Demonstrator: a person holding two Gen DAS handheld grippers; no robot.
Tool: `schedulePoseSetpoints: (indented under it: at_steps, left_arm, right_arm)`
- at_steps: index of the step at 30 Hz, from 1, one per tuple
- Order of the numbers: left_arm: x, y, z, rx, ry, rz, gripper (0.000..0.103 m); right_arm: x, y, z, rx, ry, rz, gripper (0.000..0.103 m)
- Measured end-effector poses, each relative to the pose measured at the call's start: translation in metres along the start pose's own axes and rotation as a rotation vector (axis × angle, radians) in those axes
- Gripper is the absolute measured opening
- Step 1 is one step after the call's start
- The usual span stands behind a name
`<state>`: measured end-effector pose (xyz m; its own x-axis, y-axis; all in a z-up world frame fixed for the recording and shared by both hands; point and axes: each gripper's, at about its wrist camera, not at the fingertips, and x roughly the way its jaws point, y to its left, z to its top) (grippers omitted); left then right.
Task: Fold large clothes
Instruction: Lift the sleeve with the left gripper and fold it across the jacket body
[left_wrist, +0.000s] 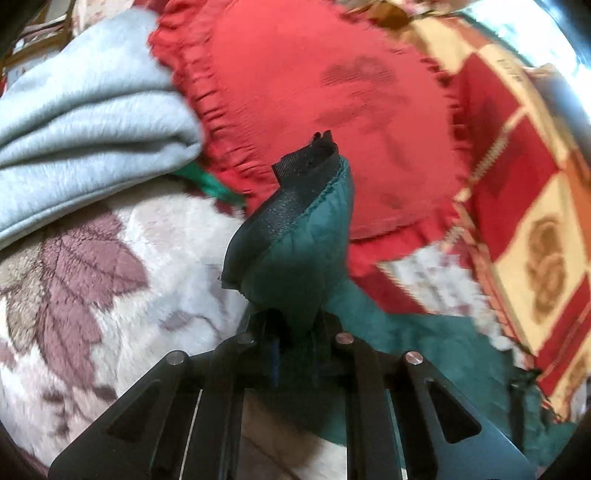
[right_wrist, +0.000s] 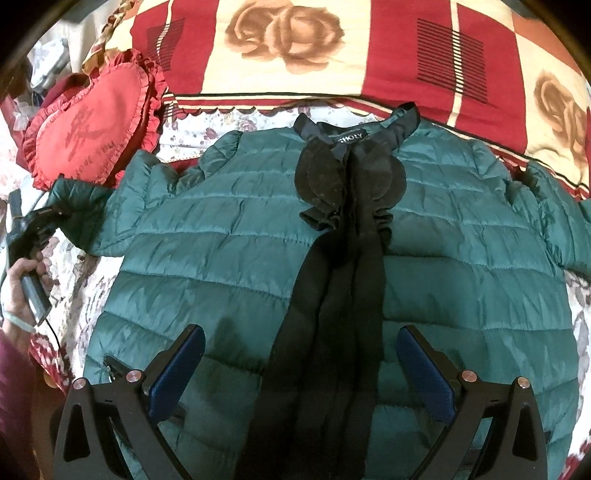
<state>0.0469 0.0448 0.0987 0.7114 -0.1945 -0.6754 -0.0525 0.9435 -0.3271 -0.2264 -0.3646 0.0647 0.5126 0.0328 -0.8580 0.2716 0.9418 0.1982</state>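
Now my left gripper (left_wrist: 295, 325) is clamped on the cuff of the green jacket's sleeve (left_wrist: 295, 236), the black-lined cuff end standing up past the fingers toward the red heart cushion (left_wrist: 314, 103). No earlier view given, so only the clamp itself noted. From the right wrist view that same left gripper (right_wrist: 48, 218) sits at the far left, my hand (right_wrist: 22, 288) wrapped on its handle, the sleeve running from it back to the jacket's shoulder.

Right gripper (right_wrist: 301, 373) released, jaws wide, blue pads (right_wrist: 177, 373) to either side of the black front band (right_wrist: 332, 295). It hangs over the lower hem, tilted steeply down; whether it touches the fabric I cannot tell.

Jacket (right_wrist: 221, 258) lies flat, front up, on the bed (right_wrist: 74, 314) with its floral blanket. Long axis runs away from me: collar at the far end toward the red and cream rose quilt (right_wrist: 288, 48), hem near me. Sleeves spread left and right.

Grey folded garment (left_wrist: 85, 122) lies left of the cushion, touching its ruffle.
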Motion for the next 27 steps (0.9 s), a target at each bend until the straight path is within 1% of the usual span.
schedulePoseSetpoints:
  at_steps: [2, 7, 10, 14, 20, 27]
  left_arm:
    - [-0.014, -0.022, -0.002, 0.024, 0.003, -0.047, 0.01]
    - [-0.043, -0.071, -0.015, 0.083, 0.003, -0.127, 0.01]
    - [-0.057, -0.097, -0.021, 0.121, 0.02, -0.171, 0.01]
    - [-0.074, -0.142, -0.039, 0.186, 0.048, -0.234, 0.01]
    - [-0.084, -0.203, -0.068, 0.256, 0.086, -0.306, 0.01]
    - [-0.085, -0.26, -0.1, 0.33, 0.134, -0.37, 0.01]
  right_arm:
    - [-0.006, -0.002, -0.003, 0.004, -0.011, 0.001, 0.103]
    - [-0.022, -0.01, -0.01, 0.02, -0.027, 0.002, 0.103]
    - [-0.031, -0.018, -0.015, 0.025, -0.034, -0.006, 0.103]
    - [-0.041, -0.031, -0.021, 0.045, -0.046, -0.017, 0.103]
    - [-0.052, -0.043, -0.028, 0.07, -0.049, -0.008, 0.103]
    - [-0.061, -0.056, -0.033, 0.092, -0.065, -0.011, 0.103]
